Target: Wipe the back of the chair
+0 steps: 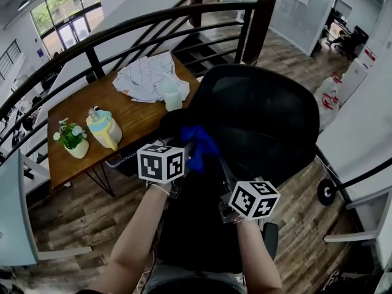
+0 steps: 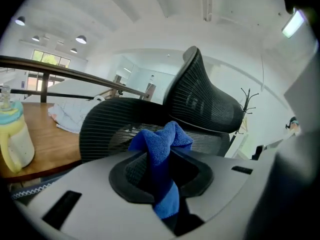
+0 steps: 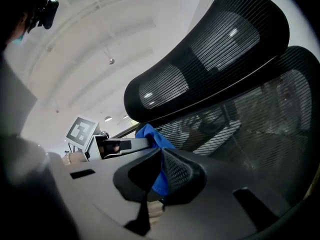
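**Blue cloth (image 2: 160, 144) pinched from both sides at the chair back (image 1: 263, 121)**

I'm looking straight down over the black mesh chair back, and both of my tongs meet at one spot. My left tongs (image 2: 162, 171) are clamped on the blue cloth: it bunches up above the pads and a tail of it hangs down through the gap. My right tongs (image 3: 159, 170) are closed on the same cloth, with a blue fold squeezed between the pads.

In the head view the left tongs come in from the left and the right tongs from the lower right. The cloth sits at the left edge of the chair back, right by the mesh, though I can't tell if it is pressed against it. The curved headrest (image 3: 200, 59) arches above the back.

Past the chair, the wooden tabletop (image 1: 122, 112) carries a potted plant (image 1: 72, 138), a yellow jug (image 1: 104, 129), a crumpled white cloth (image 1: 147, 75) and a pale cup (image 1: 173, 94). A dark railing (image 1: 122, 32) runs behind it.
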Available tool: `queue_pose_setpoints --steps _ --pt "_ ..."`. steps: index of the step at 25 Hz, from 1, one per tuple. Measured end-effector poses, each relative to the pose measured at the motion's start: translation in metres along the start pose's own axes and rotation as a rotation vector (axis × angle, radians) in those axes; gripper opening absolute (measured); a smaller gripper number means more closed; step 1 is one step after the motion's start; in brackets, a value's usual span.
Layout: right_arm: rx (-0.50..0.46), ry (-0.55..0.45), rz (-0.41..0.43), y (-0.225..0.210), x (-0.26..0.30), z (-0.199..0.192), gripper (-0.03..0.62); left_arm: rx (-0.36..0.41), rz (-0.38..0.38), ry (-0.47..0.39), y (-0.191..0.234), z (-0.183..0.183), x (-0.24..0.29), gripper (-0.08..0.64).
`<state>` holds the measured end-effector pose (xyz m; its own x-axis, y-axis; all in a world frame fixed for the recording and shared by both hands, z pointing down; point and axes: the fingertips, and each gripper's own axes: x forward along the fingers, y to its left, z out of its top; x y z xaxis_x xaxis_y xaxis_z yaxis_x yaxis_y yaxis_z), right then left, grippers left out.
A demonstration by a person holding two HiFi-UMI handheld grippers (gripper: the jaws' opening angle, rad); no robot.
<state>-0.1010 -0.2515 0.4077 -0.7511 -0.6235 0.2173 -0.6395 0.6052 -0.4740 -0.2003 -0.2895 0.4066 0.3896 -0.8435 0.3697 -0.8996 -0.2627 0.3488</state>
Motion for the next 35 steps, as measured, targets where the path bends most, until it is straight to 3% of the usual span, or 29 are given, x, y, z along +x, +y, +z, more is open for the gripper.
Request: queue_pose_setpoints --steps 12,21,26,30,35 --pt "0.005 0.011 0.049 0.026 0.024 -0.007 0.029 -0.027 0.093 -0.019 0.046 0.002 -0.031 0.086" --pt "0.032 0.013 0.027 0.015 0.013 -0.016 0.029 -0.015 0.116 0.015 0.049 -0.017 -0.033 0.086" --pt "0.047 0.0 -0.009 -0.003 -0.005 -0.017 0.029 0.001 0.074 0.046 0.027 -0.033 -0.027 0.086" --pt "0.065 -0.018 -0.045 -0.021 -0.026 -0.016 0.029 -0.003 -0.018 0.082 -0.008 -0.048 -0.017 0.086" --pt "0.075 -0.029 -0.1 -0.048 -0.057 -0.017 0.029 0.058 -0.124 0.14 -0.065 -0.069 0.011 0.086"
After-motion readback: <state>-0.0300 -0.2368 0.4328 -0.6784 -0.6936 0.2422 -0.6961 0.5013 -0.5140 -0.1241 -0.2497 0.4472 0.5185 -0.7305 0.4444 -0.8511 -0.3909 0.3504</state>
